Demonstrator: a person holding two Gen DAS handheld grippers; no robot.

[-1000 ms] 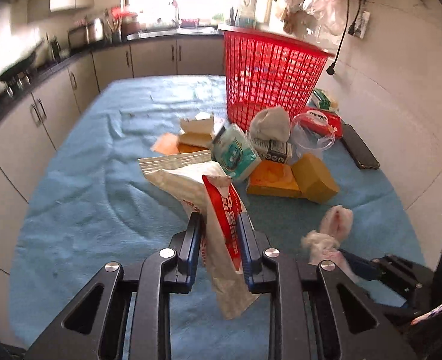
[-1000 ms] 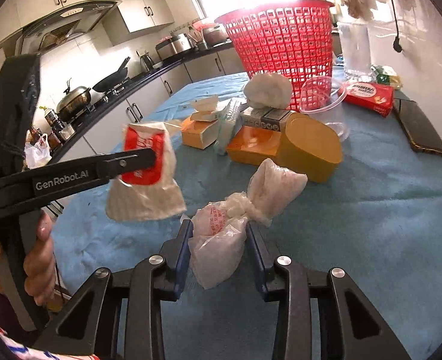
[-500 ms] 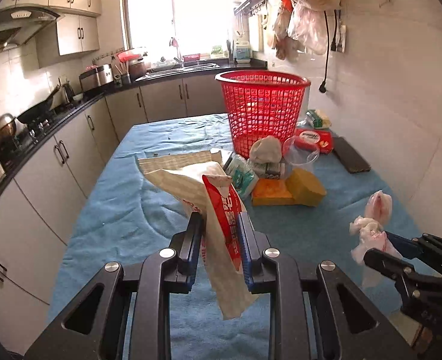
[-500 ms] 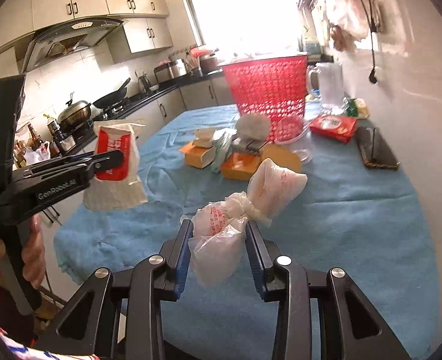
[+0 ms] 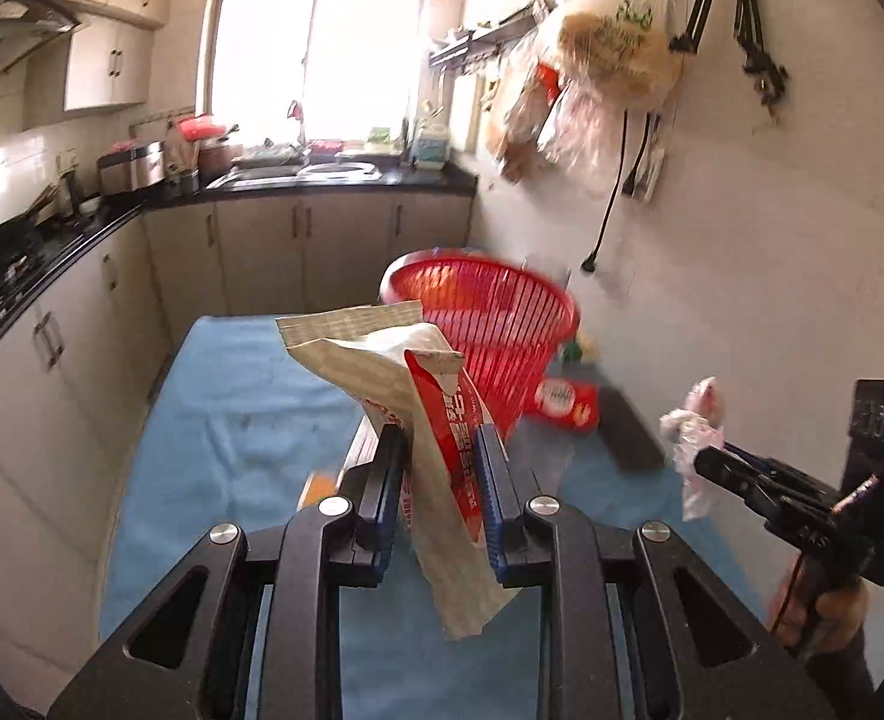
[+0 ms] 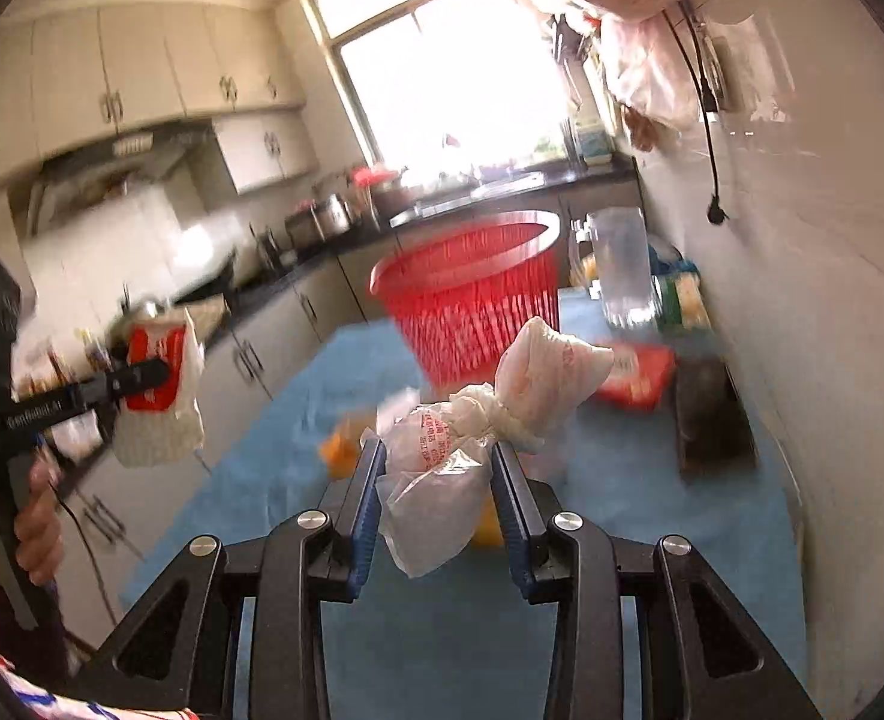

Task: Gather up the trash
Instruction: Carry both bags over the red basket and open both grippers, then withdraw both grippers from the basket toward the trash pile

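Note:
My left gripper [image 5: 439,468] is shut on a crumpled white-and-red snack bag [image 5: 418,396], held high above the blue table [image 5: 232,420]. It also shows in the right wrist view [image 6: 160,384] at the left. My right gripper [image 6: 436,480] is shut on a knotted white plastic bag [image 6: 502,402], also held up in the air; the bag shows in the left wrist view [image 5: 691,438] at the right. The red mesh basket [image 5: 490,312] stands ahead of both grippers near the wall, and shows in the right wrist view [image 6: 472,294].
A red packet [image 5: 565,399] and a dark phone-like slab [image 6: 712,420] lie by the wall right of the basket. A clear jug [image 6: 619,267] stands behind. Kitchen counters [image 5: 52,252] run along the left and back. Plastic bags [image 5: 592,60] hang on the wall.
Both grippers have risen with their loads and moved toward the basket. The heap of trash on the table has dropped out of sight below. The views are motion-blurred.

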